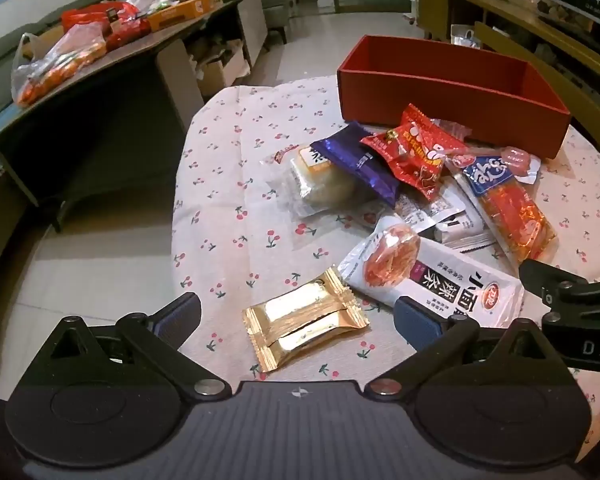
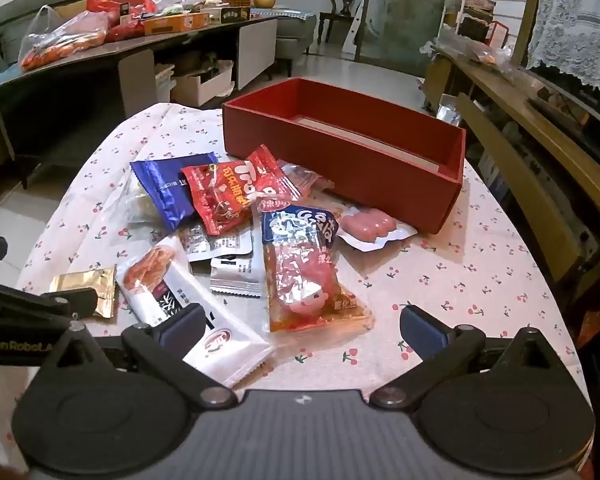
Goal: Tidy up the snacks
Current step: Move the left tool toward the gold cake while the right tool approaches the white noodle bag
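Both hand-held grippers, left (image 1: 296, 316) and right (image 2: 302, 326), tilt steeply down over the counter (image 2: 480, 280), jaws spread wide, grasping nothing. Snacks lie heaped before the red box (image 2: 340, 152): gold packet (image 1: 306, 326) between the left fingers, orange packet (image 2: 304, 276) ahead of the right, white packet (image 1: 440, 284) between them.

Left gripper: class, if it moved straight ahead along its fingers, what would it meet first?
Probably the gold packet, which lies between the open left gripper fingers' lines on the tablecloth. Depth is uncertain; nothing nearer shows.
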`<state>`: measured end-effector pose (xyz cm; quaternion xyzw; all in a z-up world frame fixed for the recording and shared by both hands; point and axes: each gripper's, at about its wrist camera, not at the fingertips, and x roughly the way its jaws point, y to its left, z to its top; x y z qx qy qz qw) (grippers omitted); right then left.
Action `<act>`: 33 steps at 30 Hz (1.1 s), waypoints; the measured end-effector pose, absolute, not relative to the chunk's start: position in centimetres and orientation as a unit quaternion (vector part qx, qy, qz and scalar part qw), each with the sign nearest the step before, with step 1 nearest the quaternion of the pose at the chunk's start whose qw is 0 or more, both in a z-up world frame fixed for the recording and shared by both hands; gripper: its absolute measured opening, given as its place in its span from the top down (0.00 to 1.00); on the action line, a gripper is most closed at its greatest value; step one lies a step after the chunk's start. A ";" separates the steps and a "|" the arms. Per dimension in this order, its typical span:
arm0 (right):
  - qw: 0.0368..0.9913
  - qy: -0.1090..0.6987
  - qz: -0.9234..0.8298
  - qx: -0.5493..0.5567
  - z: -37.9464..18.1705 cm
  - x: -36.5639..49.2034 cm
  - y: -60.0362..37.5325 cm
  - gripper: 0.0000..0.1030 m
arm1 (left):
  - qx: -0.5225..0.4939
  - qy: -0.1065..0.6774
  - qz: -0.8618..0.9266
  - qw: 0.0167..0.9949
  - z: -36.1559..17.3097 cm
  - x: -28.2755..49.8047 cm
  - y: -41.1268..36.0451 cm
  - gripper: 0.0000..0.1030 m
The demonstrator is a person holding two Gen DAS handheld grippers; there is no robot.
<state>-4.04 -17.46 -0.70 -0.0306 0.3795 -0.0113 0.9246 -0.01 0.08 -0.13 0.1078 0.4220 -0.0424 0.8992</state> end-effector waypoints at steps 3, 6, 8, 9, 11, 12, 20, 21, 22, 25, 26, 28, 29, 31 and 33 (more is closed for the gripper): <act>0.924 0.380 -0.012 -0.032 -0.6 -4.1 -17.4 0.00 | 0.107 0.426 -0.044 0.897 -0.6 -0.1 0.4 0.00; 0.924 0.380 -0.013 -0.030 -0.5 -4.2 -17.4 0.00 | 0.104 0.427 -0.046 0.897 -0.8 -0.2 0.6 0.00; 0.924 0.381 -0.012 -0.030 -1.0 -3.9 -17.3 0.00 | 0.106 0.431 -0.044 0.895 -0.9 0.0 0.4 0.00; 0.924 0.381 -0.011 -0.032 -1.1 -3.9 -17.2 0.00 | 0.111 0.434 -0.041 0.893 -0.7 0.1 0.1 0.00; 0.923 0.383 -0.011 -0.037 -1.3 -3.9 -17.0 0.00 | 0.116 0.437 -0.041 0.891 -0.7 0.1 0.0 0.00; 0.922 0.385 -0.010 -0.038 -1.3 -3.8 -17.0 0.00 | 0.117 0.438 -0.041 0.891 -0.8 0.1 0.0 0.00; 0.920 0.389 -0.005 -0.042 -1.2 -3.7 -16.9 0.00 | 0.116 0.440 -0.040 0.890 -0.8 0.1 0.1 0.00; 0.920 0.390 -0.005 -0.042 -1.2 -3.7 -16.9 0.00 | 0.115 0.441 -0.040 0.889 -0.9 0.1 0.2 0.00; 0.920 0.390 -0.004 -0.042 -1.3 -3.6 -16.9 0.00 | 0.114 0.442 -0.040 0.889 -0.9 0.2 0.2 0.00; 0.919 0.392 -0.002 -0.042 -1.4 -3.5 -16.8 0.00 | 0.114 0.444 -0.039 0.888 -1.1 0.2 0.3 0.00; 0.919 0.392 -0.001 -0.042 -1.4 -3.5 -16.8 0.00 | 0.114 0.444 -0.038 0.888 -1.1 0.3 0.4 0.00; 0.919 0.393 0.000 -0.043 -1.4 -3.4 -16.7 0.00 | 0.113 0.446 -0.038 0.887 -1.2 0.3 0.4 0.00; 0.918 0.393 0.001 -0.043 -1.5 -3.4 -16.7 0.00 | 0.113 0.446 -0.037 0.887 -1.2 0.3 0.4 0.00; 0.918 0.394 0.002 -0.044 -1.5 -3.3 -16.7 0.00 | 0.112 0.448 -0.037 0.886 -1.2 0.4 0.5 0.00; 0.918 0.395 0.003 -0.045 -1.6 -3.2 -16.6 0.00 | 0.113 0.449 -0.036 0.886 -1.3 0.4 0.5 0.00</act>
